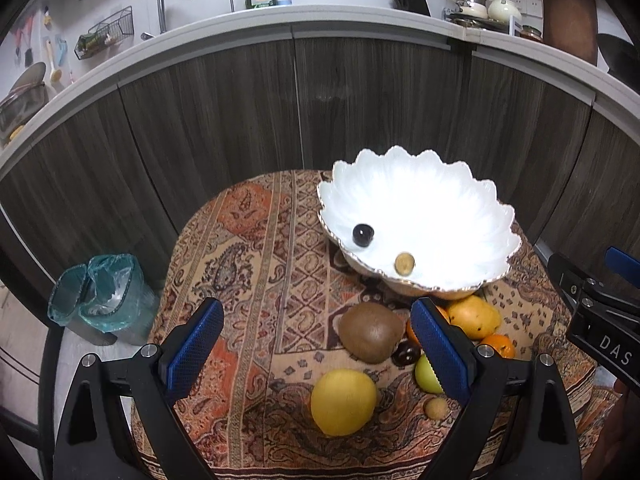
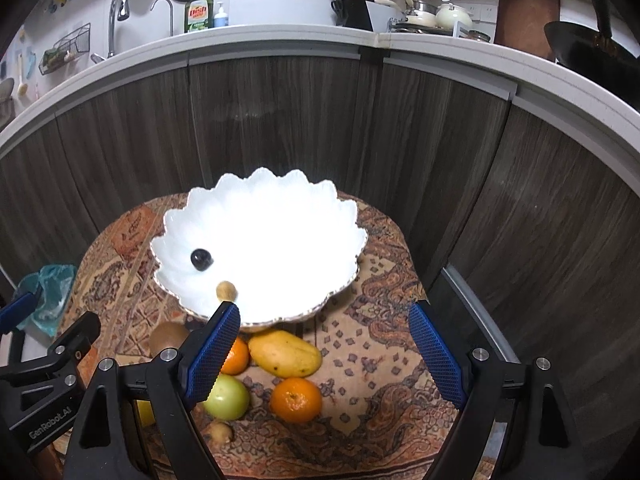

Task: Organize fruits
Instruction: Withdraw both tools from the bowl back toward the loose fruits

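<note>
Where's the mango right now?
On the tablecloth, the mango lies just in front of the white bowl, between two oranges, centre of the right wrist view.

White scalloped bowl (image 2: 260, 236) with a thin gold rim, holding one glossy black fruit (image 2: 201, 259) and one small tan-brown fruit (image 2: 227, 291). Paisley table cloth (image 1: 256, 280) in orange, beige and dark brown. Fuzzy brown kiwi (image 1: 371, 332). Bright yellow lemon (image 1: 343, 402). Yellow mango (image 2: 285, 353) flecked with dark spots. Vivid orange tangerine (image 2: 296, 400). Pale green apple (image 2: 227, 397). Dark wood-grain cabinet fronts (image 2: 280, 120) under a white worktop. Teal bin liner (image 1: 100, 292). Blue cross-hatched pads on black claw fingers (image 1: 195, 350).
</note>
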`<state>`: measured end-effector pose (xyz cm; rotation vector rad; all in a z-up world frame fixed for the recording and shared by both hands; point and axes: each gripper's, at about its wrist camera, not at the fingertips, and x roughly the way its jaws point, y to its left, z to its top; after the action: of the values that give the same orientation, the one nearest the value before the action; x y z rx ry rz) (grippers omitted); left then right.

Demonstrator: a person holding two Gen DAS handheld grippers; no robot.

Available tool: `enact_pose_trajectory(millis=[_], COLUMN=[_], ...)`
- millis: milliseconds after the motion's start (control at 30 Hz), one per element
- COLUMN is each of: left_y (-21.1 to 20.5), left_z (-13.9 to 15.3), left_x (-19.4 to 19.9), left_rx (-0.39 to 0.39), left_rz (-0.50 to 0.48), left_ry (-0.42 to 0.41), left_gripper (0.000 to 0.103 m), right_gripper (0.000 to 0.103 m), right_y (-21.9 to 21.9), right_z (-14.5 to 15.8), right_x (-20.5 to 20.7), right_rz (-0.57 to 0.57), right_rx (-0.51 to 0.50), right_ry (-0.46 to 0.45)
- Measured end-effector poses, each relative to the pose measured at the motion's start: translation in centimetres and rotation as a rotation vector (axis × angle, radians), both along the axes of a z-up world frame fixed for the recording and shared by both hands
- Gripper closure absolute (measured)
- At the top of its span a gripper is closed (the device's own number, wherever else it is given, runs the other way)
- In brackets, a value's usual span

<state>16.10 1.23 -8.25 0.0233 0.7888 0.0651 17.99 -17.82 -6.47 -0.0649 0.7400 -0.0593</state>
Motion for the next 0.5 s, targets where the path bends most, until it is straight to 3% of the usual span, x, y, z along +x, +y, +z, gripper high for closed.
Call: enact_pose_trajectory(millis=[500], left_y=[-0.1], left_z=[-3.8], left_x=[-0.5], left_rx=[0.010], left_rz=[0.002], left_ry=[0.065], left_gripper=[0.007], right_gripper=[0.016], right_y=[-0.1], right_z=[-3.6], right_x=[-0.2], right_rz=[0.002], right_rx=[-0.025], right_ry=[0.067])
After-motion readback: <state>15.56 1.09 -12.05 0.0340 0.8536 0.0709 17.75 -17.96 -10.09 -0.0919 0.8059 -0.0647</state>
